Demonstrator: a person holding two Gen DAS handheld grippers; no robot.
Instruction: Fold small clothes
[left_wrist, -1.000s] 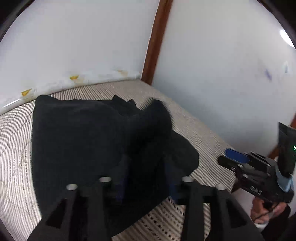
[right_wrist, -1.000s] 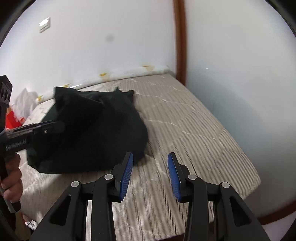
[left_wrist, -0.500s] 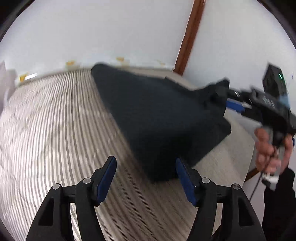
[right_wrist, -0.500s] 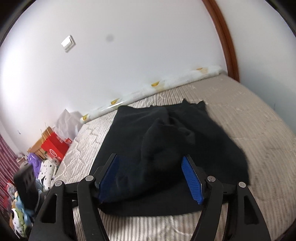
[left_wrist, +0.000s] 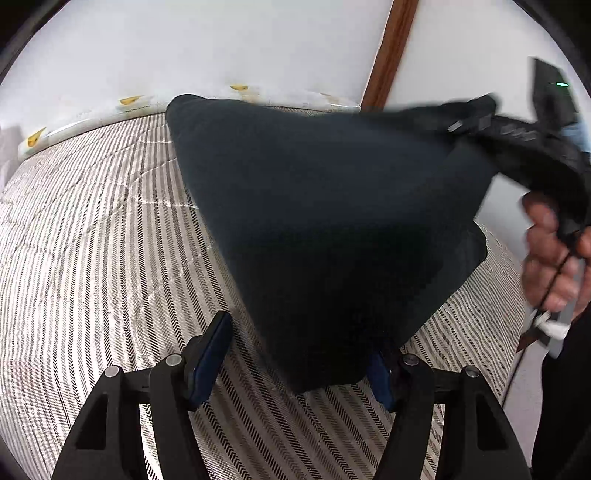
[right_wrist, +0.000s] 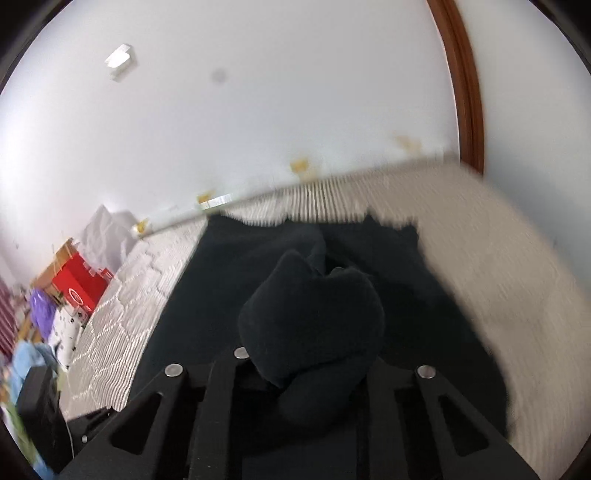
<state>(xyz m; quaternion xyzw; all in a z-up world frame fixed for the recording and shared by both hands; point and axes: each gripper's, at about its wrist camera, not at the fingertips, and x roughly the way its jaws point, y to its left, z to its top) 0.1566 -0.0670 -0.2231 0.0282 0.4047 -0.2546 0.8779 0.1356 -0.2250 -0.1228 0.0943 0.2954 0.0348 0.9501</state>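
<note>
A black garment (left_wrist: 332, 203) lies on the striped mattress (left_wrist: 92, 240), with its right side pulled up off the bed. My right gripper (left_wrist: 476, 118) has that raised edge, and its jaws are closing on a bunched fold of the cloth (right_wrist: 314, 325). The right wrist view shows the fold filling the right gripper (right_wrist: 306, 369), with the rest of the garment (right_wrist: 221, 280) spread beyond. My left gripper (left_wrist: 299, 343) is open just above the mattress. The garment's near corner hangs between its blue pads (left_wrist: 212, 350), and the cloth partly hides the right pad.
A person's hand (left_wrist: 550, 251) holds the right gripper at the right edge. White walls and a brown wooden trim (left_wrist: 388, 51) border the bed at the back and right. A red box (right_wrist: 79, 288) and other clutter sit on the floor beyond the bed's left side.
My left gripper let go of the cloth, opened and dropped toward the garment's near corner. My right gripper swung over the garment, opened wide, then closed on a fold and lifted it.
</note>
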